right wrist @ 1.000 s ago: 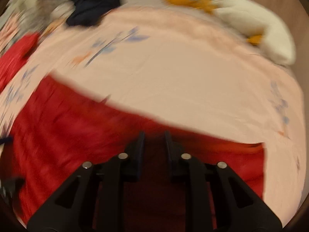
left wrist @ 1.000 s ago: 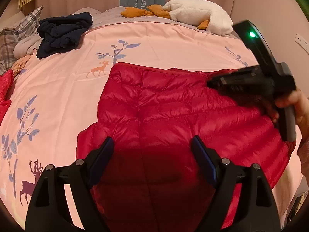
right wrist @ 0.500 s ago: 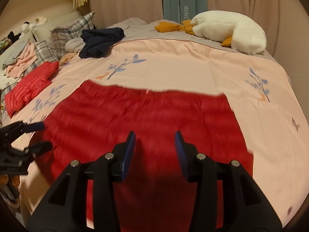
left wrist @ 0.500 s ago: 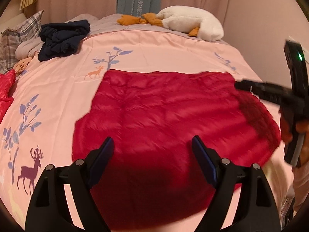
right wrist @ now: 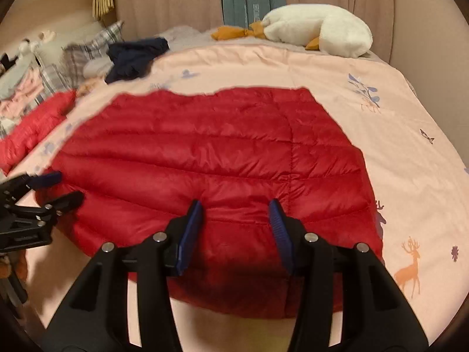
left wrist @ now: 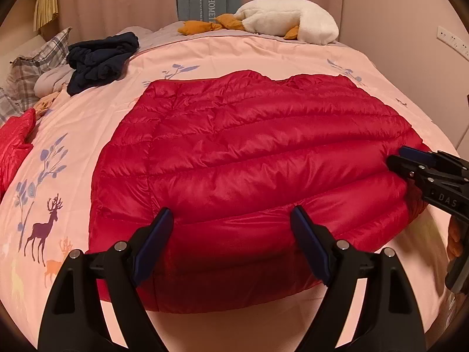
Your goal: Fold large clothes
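A red quilted down jacket (left wrist: 249, 152) lies spread flat on the pink bedspread (left wrist: 96, 123). My left gripper (left wrist: 231, 209) hovers open over the jacket's near edge, with nothing between its fingers. The right gripper (left wrist: 397, 156) shows at the jacket's right edge in the left wrist view. In the right wrist view the jacket (right wrist: 205, 152) fills the middle. My right gripper (right wrist: 236, 203) hangs above its near part with jaws opening and no fabric pinched. The left gripper (right wrist: 69, 186) stands open at the jacket's left edge.
A navy garment (left wrist: 99, 58) lies crumpled at the back left. A white goose plush (left wrist: 287, 20) rests along the far edge. Another red garment (left wrist: 14, 138) and plaid pillows (left wrist: 26, 67) sit at the left. A wall with a socket (left wrist: 451, 41) runs along the right.
The right gripper, nearly shut a second ago over the jacket, has opened and drawn back to the jacket's right edge. The jacket now lies flatter. My left gripper has pulled back slightly, still open.
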`<state>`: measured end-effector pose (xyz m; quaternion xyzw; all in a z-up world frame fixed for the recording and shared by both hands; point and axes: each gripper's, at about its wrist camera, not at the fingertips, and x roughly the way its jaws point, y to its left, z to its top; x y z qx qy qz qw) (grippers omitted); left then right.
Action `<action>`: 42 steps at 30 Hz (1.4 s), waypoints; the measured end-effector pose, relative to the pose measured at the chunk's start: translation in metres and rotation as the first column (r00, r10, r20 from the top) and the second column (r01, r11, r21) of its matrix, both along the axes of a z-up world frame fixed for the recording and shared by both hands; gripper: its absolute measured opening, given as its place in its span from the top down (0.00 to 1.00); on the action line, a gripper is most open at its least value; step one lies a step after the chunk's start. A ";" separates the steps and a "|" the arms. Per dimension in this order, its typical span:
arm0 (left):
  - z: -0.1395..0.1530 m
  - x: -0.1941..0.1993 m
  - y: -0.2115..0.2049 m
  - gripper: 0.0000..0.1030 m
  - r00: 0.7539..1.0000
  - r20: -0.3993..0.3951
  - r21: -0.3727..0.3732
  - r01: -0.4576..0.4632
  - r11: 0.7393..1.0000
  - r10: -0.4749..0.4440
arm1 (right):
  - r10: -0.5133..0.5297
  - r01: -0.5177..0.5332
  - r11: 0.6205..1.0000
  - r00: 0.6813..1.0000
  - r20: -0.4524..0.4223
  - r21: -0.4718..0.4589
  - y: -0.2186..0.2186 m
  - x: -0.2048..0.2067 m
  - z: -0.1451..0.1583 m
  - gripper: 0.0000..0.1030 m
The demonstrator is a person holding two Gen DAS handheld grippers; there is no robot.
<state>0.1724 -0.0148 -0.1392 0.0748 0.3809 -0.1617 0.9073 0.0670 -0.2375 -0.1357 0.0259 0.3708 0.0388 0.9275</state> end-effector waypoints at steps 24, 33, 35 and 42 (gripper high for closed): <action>-0.009 -0.020 0.046 0.19 0.988 -0.052 -0.041 -0.145 0.989 0.143 | -0.117 0.120 0.990 0.992 -0.038 0.075 -0.039 -0.034 -0.022 0.50; -0.012 -0.030 0.050 0.19 0.986 -0.049 -0.033 -0.163 0.986 0.161 | -0.157 0.160 0.981 0.987 -0.034 0.113 -0.052 -0.053 -0.020 0.50; -0.015 -0.031 0.052 0.19 0.984 -0.058 -0.037 -0.169 0.985 0.167 | -0.172 0.175 0.978 0.984 -0.039 0.114 -0.055 -0.056 -0.020 0.50; -0.017 -0.036 0.057 0.19 0.980 -0.065 -0.036 -0.188 0.981 0.186 | -0.207 0.214 0.969 0.976 -0.060 0.127 -0.067 -0.063 -0.028 0.50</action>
